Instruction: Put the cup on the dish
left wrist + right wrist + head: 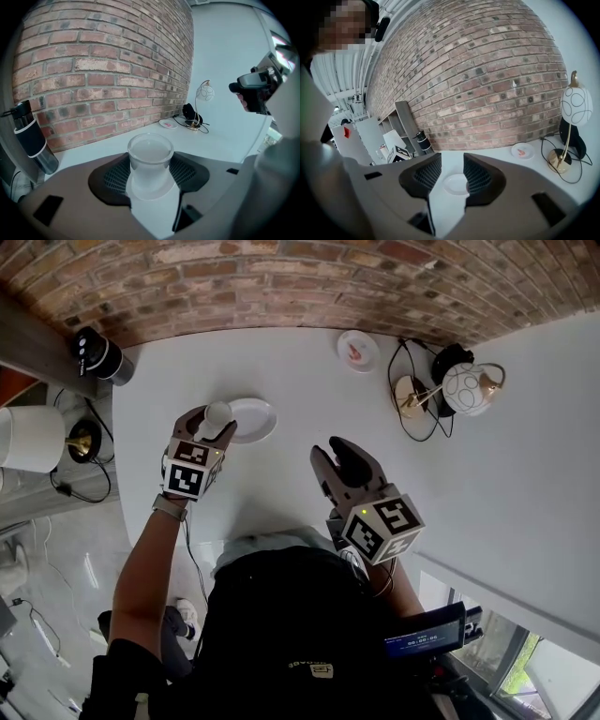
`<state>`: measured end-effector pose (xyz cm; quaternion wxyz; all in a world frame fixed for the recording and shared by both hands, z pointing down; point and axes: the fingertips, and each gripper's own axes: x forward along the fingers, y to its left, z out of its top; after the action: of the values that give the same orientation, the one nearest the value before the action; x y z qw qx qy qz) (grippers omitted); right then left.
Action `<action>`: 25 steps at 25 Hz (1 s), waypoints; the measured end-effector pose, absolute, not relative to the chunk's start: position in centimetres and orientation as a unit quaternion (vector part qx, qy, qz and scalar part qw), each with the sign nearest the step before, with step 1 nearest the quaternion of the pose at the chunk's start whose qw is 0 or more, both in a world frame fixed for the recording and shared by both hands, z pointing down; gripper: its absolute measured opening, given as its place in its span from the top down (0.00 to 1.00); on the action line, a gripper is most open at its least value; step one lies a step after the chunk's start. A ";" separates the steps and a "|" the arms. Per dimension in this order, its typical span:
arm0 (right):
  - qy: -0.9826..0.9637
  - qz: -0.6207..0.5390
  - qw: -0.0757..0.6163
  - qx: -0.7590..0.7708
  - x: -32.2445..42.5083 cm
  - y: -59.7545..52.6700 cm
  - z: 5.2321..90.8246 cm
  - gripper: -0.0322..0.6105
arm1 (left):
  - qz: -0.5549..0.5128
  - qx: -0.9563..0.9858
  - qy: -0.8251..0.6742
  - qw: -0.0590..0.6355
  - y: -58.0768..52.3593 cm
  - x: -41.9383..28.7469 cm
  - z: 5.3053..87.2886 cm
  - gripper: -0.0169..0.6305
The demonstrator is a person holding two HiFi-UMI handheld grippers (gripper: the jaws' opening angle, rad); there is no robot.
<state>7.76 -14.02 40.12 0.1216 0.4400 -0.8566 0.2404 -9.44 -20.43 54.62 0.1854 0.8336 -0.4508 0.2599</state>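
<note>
My left fingers (111, 177) are clenched on the frosted cup (150, 161), gripping its side wall below the rim, mouth up. I judge it light, stiff, smooth and breakable; a low, even hold suits it. The left gripper (212, 426) carries it just beside the white dish (255, 419). My right gripper (339, 457) is released and empty. The desk (281, 371) around the dish is bare, and the lamp (466, 388) is well apart.

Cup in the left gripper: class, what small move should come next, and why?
Probably shift the cup a little to the right, over the dish's middle, then lower it. The left gripper is shut on the cup, which in the head view sits at the left edge of the dish, not yet centred on it.
</note>
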 end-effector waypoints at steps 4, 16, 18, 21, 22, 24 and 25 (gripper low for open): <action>-0.853 0.241 0.128 0.446 8.0 -13.8 40.4 0.72 | 0.266 0.836 -0.448 0.174 -20.9 -9.0 55.8 0.57; -0.840 0.245 0.139 0.465 9.1 -13.5 40.7 0.72 | 0.270 0.837 -0.445 0.173 -21.2 -8.0 59.0 0.57; -0.838 0.246 0.140 0.467 9.4 -13.5 40.8 0.72 | 0.270 0.837 -0.444 0.172 -21.4 -7.8 59.4 0.57; -0.835 0.247 0.144 0.470 9.8 -13.5 41.0 0.72 | 0.270 0.838 -0.442 0.172 -21.5 -7.4 59.9 0.57; -0.834 0.247 0.145 0.471 9.9 -13.5 41.1 0.72 | 0.271 0.838 -0.442 0.172 -21.5 -7.3 60.1 0.57; -0.832 0.248 0.147 0.473 10.1 -13.5 41.2 0.72 | 0.273 0.837 -0.442 0.173 -21.6 -7.2 60.7 0.57; -0.832 0.248 0.148 0.474 10.2 -13.6 41.2 0.72 | 0.275 0.836 -0.441 0.175 -21.6 -7.1 61.0 0.57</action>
<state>10.17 -13.58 41.23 0.1478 0.4742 -0.8317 0.2481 -7.13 -21.58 61.02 0.1746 0.8362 -0.4414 0.2747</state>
